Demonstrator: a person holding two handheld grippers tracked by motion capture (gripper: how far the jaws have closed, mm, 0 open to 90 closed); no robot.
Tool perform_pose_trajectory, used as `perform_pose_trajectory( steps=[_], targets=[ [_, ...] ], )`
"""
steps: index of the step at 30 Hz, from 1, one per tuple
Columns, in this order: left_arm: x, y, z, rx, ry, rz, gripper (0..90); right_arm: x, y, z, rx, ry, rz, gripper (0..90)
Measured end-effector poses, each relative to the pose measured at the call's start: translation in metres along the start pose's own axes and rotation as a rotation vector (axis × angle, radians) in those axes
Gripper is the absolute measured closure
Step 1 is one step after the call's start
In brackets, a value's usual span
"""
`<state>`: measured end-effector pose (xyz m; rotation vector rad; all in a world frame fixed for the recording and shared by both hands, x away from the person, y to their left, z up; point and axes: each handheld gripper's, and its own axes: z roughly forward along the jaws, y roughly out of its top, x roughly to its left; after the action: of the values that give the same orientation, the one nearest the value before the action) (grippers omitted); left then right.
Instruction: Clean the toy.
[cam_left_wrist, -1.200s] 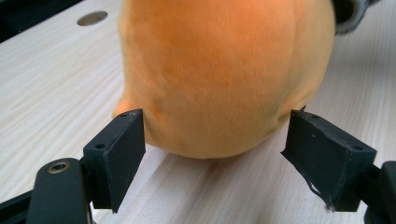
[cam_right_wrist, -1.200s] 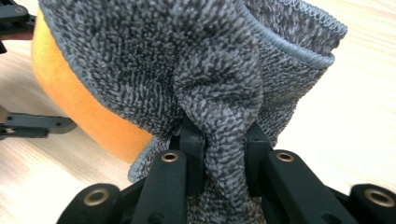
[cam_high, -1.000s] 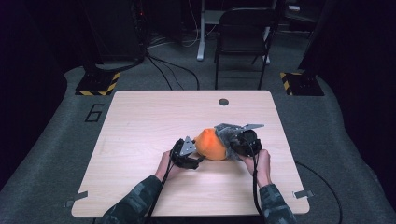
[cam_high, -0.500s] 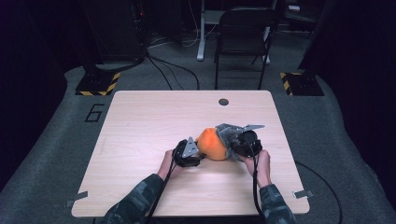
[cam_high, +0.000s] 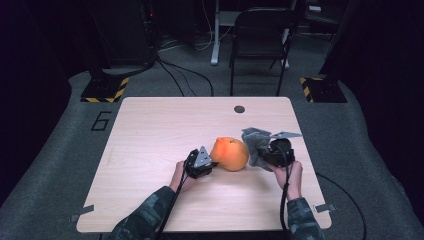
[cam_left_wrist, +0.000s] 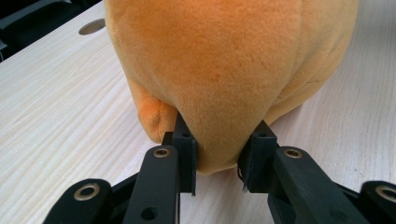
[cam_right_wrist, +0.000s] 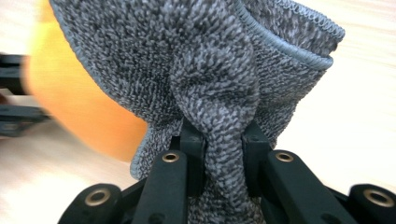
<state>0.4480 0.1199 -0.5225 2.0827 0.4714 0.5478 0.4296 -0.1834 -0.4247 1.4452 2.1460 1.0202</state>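
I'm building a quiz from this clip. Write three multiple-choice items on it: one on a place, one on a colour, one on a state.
1. Where does the orange plush toy sit?
A. between the two tools
B. on the chair
C. on the floor

2. What colour is the cloth?
A. red
B. grey
C. green

3. What is the left tool doing?
A. hanging open above the table
B. lying unheld on the table
C. pinching the plush toy

Answers:
1 A, the high view shows it on the table between both tools.
2 B, its knit is grey in the right tool.
3 C, its jaws squeeze a fold of plush.
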Motion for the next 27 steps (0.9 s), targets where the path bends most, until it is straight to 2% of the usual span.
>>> perform_pose_trajectory(
  steps=[2, 4, 6, 8, 10, 13, 14, 17, 21, 27],
  targets=[
    [0.000, 0.000, 0.000, -0.001, 0.002, 0.006, 72.1, -0.013, -0.006, -0.007, 0.001, -0.016, 0.033, 76.2],
    [-0.001, 0.000, 0.000, -0.002, 0.003, 0.001, 72.2, -0.022, -0.015, -0.010, 0.014, -0.051, 0.050, 76.1],
    [-0.001, 0.000, 0.000, -0.003, 0.004, 0.008, 72.6, -0.031, -0.032, -0.009, 0.063, -0.091, 0.050, 76.1],
    [0.000, -0.001, 0.000, -0.013, 0.000, -0.009, 73.6, -0.036, -0.039, -0.005, 0.085, -0.101, 0.061, 76.0],
    [0.000, -0.001, 0.000, -0.019, 0.000, -0.008, 74.4, -0.038, -0.040, -0.002, 0.089, -0.104, 0.076, 75.9],
    [-0.001, -0.001, 0.000, -0.022, 0.011, 0.005, 76.3, -0.037, -0.041, 0.006, 0.104, -0.099, 0.064, 75.7],
    [-0.002, -0.001, 0.000, -0.023, 0.010, 0.001, 76.9, -0.035, -0.041, 0.007, 0.111, -0.101, 0.070, 75.6],
    [-0.003, -0.001, -0.001, -0.035, 0.011, -0.006, 77.2, -0.037, -0.042, 0.013, 0.118, -0.108, 0.049, 75.5],
    [-0.002, -0.002, -0.002, -0.042, 0.005, -0.008, 77.4, -0.038, -0.042, 0.015, 0.124, -0.104, 0.064, 75.4],
    [0.000, 0.003, -0.007, -0.071, -0.015, -0.044, 77.5, -0.043, -0.044, 0.015, 0.121, -0.106, 0.070, 75.1]
  ],
)
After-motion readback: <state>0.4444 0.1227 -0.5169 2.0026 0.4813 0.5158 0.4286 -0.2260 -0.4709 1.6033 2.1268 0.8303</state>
